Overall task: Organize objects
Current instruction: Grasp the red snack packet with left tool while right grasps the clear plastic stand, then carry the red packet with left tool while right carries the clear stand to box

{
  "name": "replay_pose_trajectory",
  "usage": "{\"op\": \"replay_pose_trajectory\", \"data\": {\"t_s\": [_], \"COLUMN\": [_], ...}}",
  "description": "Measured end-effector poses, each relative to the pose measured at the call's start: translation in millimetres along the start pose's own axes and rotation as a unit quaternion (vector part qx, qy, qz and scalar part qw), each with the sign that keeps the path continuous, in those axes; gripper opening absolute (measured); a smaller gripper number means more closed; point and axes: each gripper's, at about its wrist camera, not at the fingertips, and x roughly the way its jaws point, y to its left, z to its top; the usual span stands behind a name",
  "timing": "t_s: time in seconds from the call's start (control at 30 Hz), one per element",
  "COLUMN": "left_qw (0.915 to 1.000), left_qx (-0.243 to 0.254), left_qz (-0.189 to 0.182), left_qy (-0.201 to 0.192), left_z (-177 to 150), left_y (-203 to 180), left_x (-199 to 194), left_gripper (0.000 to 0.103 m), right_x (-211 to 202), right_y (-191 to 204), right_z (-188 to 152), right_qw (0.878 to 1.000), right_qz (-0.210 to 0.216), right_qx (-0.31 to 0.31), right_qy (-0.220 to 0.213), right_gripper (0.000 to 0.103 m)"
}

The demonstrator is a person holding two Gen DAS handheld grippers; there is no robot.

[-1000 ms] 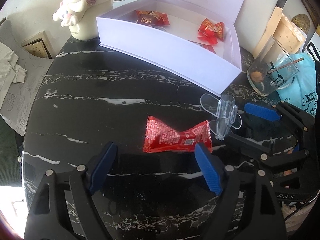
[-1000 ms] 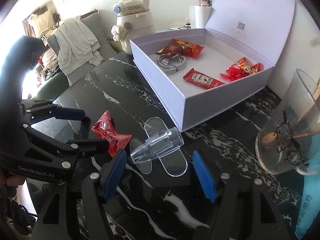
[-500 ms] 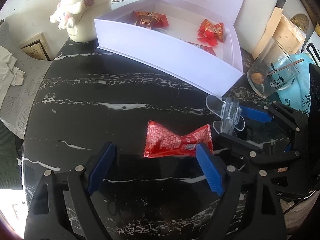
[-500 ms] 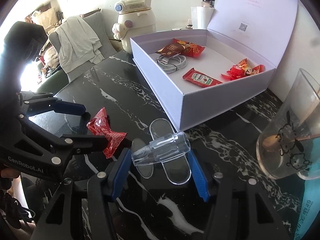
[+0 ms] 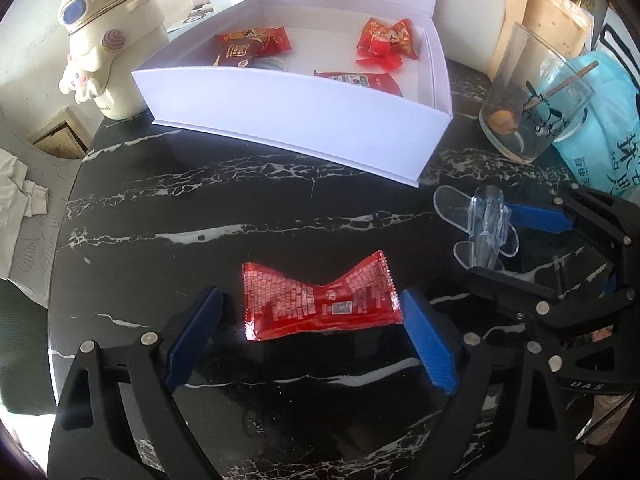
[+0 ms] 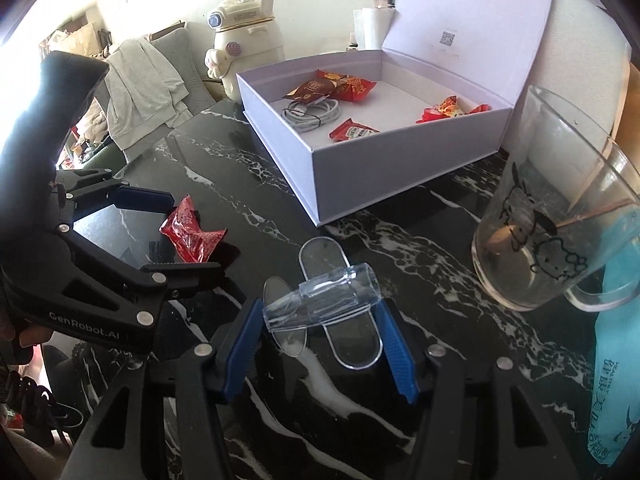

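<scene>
White box [image 5: 304, 120] at far side of worktop [image 5: 200, 208] already holds snack packets, cable, ketchup sachet. Two items left outside: red packet [image 5: 320, 300] between wide-open left gripper [image 5: 310, 334], clear plastic piece [image 6: 320, 300] between open right gripper [image 6: 320, 344] (neither gripped). Roughly two-thirds done.

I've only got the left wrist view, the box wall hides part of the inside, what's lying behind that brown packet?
Observer: A coiled white cable lies in the white box, just in front of the brown packet.
Operator: How does my right gripper stand on the clear plastic piece?
Observer: The right gripper is open, its blue pads either side of the clear plastic piece; contact can't be judged.
Operator: What's past the table on the left?
Observer: A grey chair with pale clothes draped over it.
</scene>
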Motion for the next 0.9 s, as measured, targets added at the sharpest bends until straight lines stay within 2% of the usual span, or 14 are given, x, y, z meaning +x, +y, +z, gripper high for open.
{"op": "replay_pose_trajectory", "data": {"t_s": [0.17,0.3,0.4,0.63,0.7,0.83,0.9], "left_qw": [0.9999,0.9997,0.9998,0.9991,0.9989,0.9989,0.9989], "left_qx": [-0.009,-0.006,-0.013,-0.034,-0.036,-0.035,-0.034], "left_qz": [0.000,-0.001,-0.002,-0.026,-0.027,-0.026,-0.023], "left_qy": [-0.008,-0.022,-0.016,-0.007,-0.009,-0.018,-0.022], "left_z": [-1.9,-3.9,-3.9,-10.5,-12.0,-13.7,-14.6], "left_y": [0.0,-1.6,-0.3,2.8,2.8,1.5,0.5], "left_x": [-0.5,-5.8,-8.4,-17.7,-21.4,-31.9,-36.2], "left_gripper": [0.090,0.071,0.067,0.066,0.066,0.066,0.066], "right_x": [-2.9,-4.5,-7.1,-19.1,-21.1,-18.0,-18.0], "right_y": [-1.4,-2.7,-2.8,-0.4,-0.7,-3.4,-4.9], "right_z": [-5.4,-7.7,-8.8,-10.8,-11.3,-13.9,-17.1], "right_qw": [1.000,1.000,1.000,1.000,1.000,1.000,0.999], "right_qz": [0.000,0.000,0.000,0.001,0.008,-0.014,-0.001], "right_qx": [0.006,0.011,0.013,0.013,0.017,0.024,0.032], "right_qy": [-0.002,-0.001,-0.004,-0.020,-0.019,-0.005,-0.004], "right_gripper": [0.060,0.060,0.059,0.058,0.022,0.022,0.022]}}
